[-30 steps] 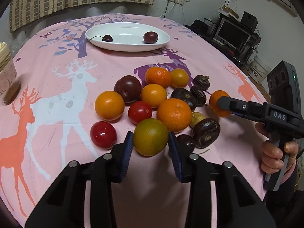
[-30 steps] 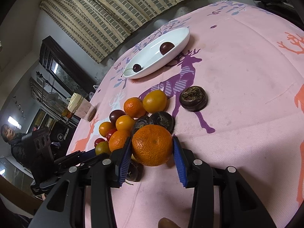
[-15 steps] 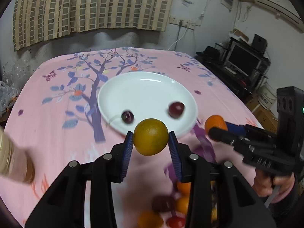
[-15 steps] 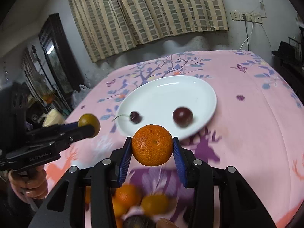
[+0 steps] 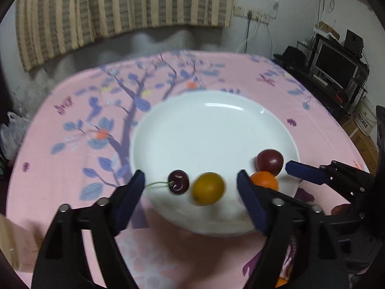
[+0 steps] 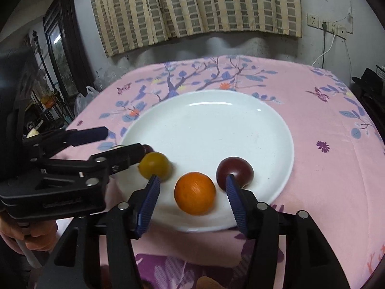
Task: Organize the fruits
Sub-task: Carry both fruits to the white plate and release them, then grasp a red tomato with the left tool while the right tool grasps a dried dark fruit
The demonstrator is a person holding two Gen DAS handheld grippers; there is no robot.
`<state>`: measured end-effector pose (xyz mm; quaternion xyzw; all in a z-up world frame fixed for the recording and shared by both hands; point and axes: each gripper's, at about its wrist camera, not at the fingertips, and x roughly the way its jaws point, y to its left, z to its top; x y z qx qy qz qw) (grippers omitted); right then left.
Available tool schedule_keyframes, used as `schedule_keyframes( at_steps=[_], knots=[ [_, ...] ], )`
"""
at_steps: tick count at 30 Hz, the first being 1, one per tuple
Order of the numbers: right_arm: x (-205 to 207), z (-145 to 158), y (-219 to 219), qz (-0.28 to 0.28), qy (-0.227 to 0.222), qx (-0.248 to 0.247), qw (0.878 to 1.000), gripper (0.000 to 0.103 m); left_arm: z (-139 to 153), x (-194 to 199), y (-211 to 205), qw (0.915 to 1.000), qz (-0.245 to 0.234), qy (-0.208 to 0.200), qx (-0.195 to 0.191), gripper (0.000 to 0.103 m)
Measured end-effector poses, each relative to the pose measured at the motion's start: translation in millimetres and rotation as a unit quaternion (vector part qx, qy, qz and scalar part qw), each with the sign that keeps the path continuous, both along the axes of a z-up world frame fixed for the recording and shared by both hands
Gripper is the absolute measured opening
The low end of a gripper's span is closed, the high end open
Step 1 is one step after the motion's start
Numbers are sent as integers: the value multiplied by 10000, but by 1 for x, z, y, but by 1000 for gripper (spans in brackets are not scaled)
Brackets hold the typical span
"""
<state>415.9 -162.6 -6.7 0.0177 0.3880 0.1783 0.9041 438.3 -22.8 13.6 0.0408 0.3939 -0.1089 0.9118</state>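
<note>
Both tongs letting fruit go over the white plate (image 6: 272,122)

Left gripper (image 5: 191,201) jaws are opening, yellow-green fruit (image 5: 208,187) loose between them; right gripper (image 6: 191,197) jaws are opening around the free orange (image 6: 195,193). Both sit near the plate's front rim beside a cherry (image 5: 178,181) and plum (image 6: 234,171). Round, smooth, likely to roll: grip across the middle, gently

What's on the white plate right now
On the white plate: a cherry, a yellow-green fruit, an orange and a dark plum. The near rim is partly hidden behind the opening jaws.
</note>
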Motion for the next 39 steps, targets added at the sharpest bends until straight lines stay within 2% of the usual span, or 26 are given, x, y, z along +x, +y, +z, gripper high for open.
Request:
schedule_keyframes(
  at_steps=[4,7,10,12,15,19,24,30,34,37,39],
  knots=[
    [-48,19,-10,-35,-268,-60,9996,63,21,-48,13,9996,9,-268,38,92],
    [-103,23,-20,1,-318,-36,9995,67,25,-96,27,9992,41,-389,-7,95],
    [-162,17,-32,20,-319,182,9993,69,15,-145,45,9987,147,-477,-41,98],
    [-195,6,-39,-58,-113,424,9990,69,3,-173,58,9984,355,-442,-71,98],
    [-229,-13,-43,-297,186,725,9968,69,-16,-205,80,9973,564,-226,-400,98],
    [-241,-28,-33,-483,410,824,9946,68,-33,-233,98,9938,757,-113,-804,98],
    [-239,-37,-18,-760,515,807,9925,64,-43,-256,102,9947,766,-216,-649,98],
    [-234,-48,-10,-1253,693,1021,9844,62,-44,-253,113,9916,747,-62,-1052,98],
    [-230,-55,-6,-1527,753,824,9819,53,-47,-252,121,9877,706,-4,-1395,98],
    [-232,-54,-9,-1490,728,963,9814,39,-49,-252,125,9853,768,34,-1522,98],
    [-234,-54,-16,-1523,729,1079,9797,38,-50,-251,126,9842,821,75,-1569,98]
  ],
)
